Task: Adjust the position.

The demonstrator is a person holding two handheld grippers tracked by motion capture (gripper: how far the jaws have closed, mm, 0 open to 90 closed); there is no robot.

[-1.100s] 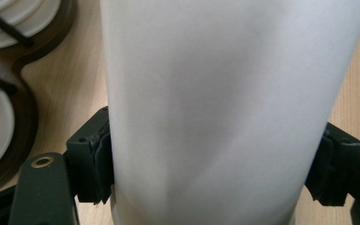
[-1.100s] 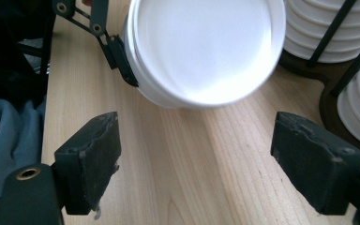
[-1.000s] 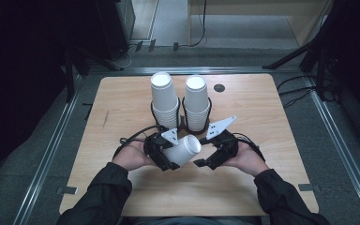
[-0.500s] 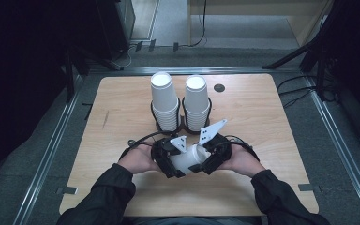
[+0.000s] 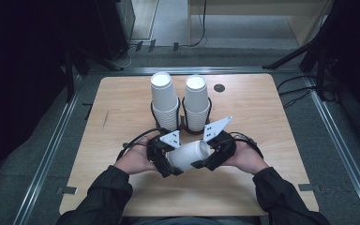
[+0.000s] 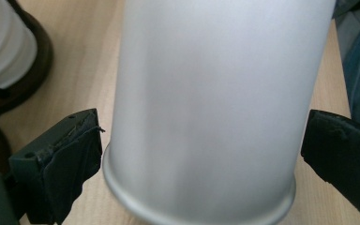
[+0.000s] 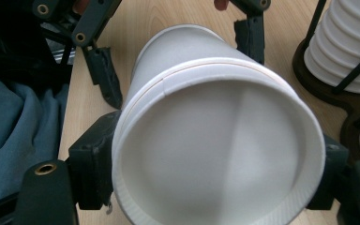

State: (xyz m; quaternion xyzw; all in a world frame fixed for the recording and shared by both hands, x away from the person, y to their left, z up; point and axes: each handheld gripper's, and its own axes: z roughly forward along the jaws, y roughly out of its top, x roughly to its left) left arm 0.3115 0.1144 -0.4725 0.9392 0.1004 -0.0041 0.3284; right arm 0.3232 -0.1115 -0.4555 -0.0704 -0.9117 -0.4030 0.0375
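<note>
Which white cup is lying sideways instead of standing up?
The single paper cup between the two tongs near the person lies on its side. The other cups stand upright in two stacks farther back.

Your left gripper (image 5: 165, 157) has just been opening: its fingers (image 6: 72, 154) now stand clear of the paper cup (image 5: 190, 154), with a gap on each side. Your right gripper (image 5: 218, 152) has just been closing, and its fingers (image 7: 96, 164) now press on the cup near its mouth. Since one second ago, the cup has shifted slightly toward 6 o'clock on the surface (image 5: 272, 117).
</note>
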